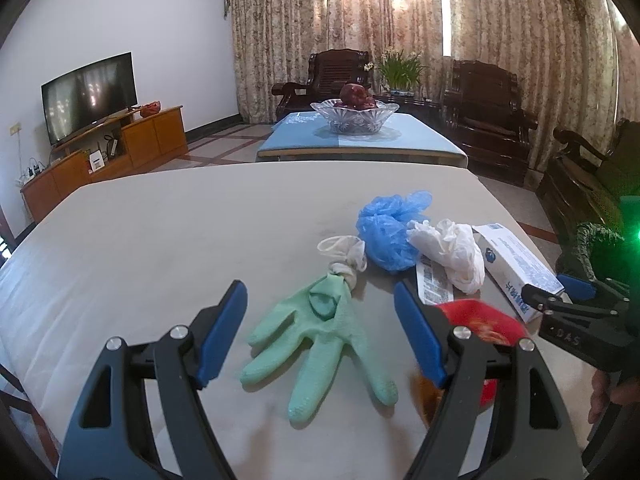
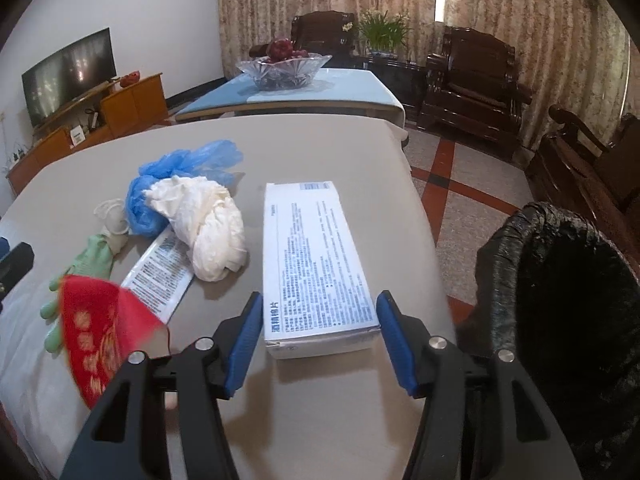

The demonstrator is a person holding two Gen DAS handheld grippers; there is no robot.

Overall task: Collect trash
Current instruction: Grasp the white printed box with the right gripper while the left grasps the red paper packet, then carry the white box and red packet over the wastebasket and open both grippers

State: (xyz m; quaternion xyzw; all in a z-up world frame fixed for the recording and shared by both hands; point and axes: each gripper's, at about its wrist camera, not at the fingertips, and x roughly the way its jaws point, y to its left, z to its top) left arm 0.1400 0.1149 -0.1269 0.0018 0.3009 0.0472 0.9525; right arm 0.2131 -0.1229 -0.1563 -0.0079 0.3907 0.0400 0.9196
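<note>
Barely begun: 6 scraps litter the table (image 1: pixel 160 220); right gripper (image 2: pixel 318 340) straddles the white box (image 2: pixel 316 264), contact unclear; left gripper (image 1: pixel 320 336) gapes empty over the green glove (image 1: pixel 320 344); bin (image 2: pixel 560 300) lower right.

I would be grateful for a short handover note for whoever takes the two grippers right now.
Left gripper: open, nothing held, hovering over the green glove on the table.
Right gripper: jaws on either side of the near end of the white box; small gaps show at both pads, so not gripped yet.
Also on the table: blue plastic bag, crumpled white bag, flat printed wrapper, red packet.
Black-lined bin stands off the table's right edge.
Done: nothing seen in the bin.
Left: every piece.
</note>
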